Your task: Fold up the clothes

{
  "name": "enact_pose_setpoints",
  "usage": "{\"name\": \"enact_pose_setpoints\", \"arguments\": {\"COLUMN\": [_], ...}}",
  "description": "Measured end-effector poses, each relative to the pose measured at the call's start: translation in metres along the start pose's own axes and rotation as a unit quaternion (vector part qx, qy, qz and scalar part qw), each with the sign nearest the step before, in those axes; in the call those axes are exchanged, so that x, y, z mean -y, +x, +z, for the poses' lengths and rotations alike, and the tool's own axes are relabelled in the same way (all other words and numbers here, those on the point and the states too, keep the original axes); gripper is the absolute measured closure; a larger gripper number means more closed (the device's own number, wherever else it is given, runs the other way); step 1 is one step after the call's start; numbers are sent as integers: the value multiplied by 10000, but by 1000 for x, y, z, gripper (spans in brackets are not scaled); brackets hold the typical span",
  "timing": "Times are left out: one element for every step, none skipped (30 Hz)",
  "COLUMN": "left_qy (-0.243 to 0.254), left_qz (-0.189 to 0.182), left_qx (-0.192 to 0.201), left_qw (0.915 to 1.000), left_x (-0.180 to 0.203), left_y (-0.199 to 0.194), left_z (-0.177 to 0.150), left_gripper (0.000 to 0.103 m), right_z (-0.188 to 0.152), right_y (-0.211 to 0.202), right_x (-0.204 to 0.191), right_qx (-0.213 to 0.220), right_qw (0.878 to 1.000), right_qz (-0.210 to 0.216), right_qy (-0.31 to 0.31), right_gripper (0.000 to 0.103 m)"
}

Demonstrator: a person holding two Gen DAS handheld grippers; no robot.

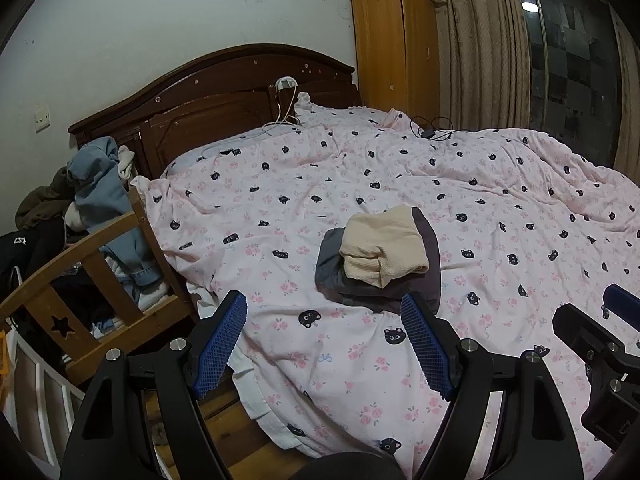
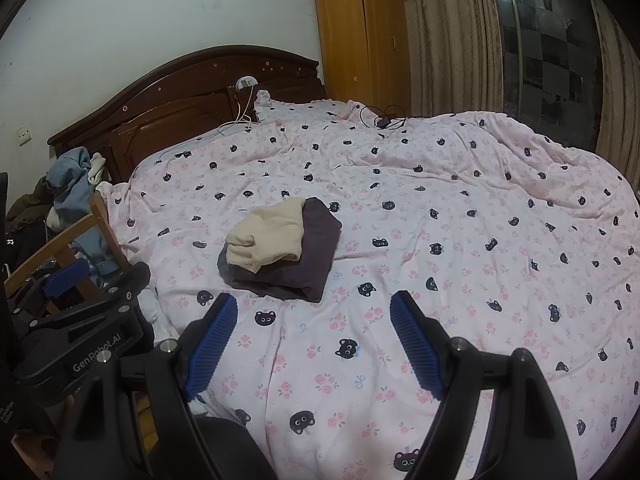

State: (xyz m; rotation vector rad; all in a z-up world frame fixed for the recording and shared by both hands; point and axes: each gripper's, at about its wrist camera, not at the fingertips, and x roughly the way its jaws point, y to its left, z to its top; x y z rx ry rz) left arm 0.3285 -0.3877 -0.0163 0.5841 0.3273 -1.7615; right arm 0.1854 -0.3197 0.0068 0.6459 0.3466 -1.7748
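Bed (image 2: 460,216) carries folded cream garment (image 2: 266,238) atop dark garment (image 2: 316,248).

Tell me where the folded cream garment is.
In both wrist views, the folded cream garment lies on the folded dark garment, on the cat-print duvet just beyond both grippers.

A: From my left camera, the folded top (image 1: 382,250) lies on the folded garment (image 1: 424,280), and both lie on the quilt (image 1: 500,208) just ahead of my left gripper (image 1: 323,314).

B: And your right gripper (image 2: 314,318)?

A: It hangs over the quilt too, with that stack ahead and to its left. The headboard (image 1: 208,92) stands behind the bed, the wardrobe (image 1: 394,40) right of it, curtains (image 1: 480,44) further right. Left of the bed, a heap of clothes (image 1: 100,184) sits behind a wooden rail (image 1: 80,276). Cables (image 1: 434,130) lie on the quilt's far edge.
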Motion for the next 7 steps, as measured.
{"name": "enact_pose_setpoints", "arguments": {"left_qy": [9,6,-3,-7,-9,-11,-12], "left_qz": [19,29,34,27,13,0,-14], "left_qx": [26,38,42,33,17,2,-14], "left_qw": [10000,10000,10000,10000,10000,10000,10000], "left_x": [0,0,0,-1,0,0,0], "left_y": [-1,-1,-1,-1,0,0,1], "left_z": [0,0,0,0,0,0,0], "left_gripper": [27,27,27,27,27,27,27], "right_z": [0,0,0,0,0,0,0], "right_y": [0,1,1,1,1,1,1], "right_x": [0,1,1,1,1,1,1], "right_qx": [-5,-9,-12,-13,-13,-11,-12], "right_qw": [10000,10000,10000,10000,10000,10000,10000], "right_qz": [2,4,6,8,7,6,8], "right_qy": [8,16,24,28,27,25,25], "right_gripper": [22,22,22,22,22,22,22]}}
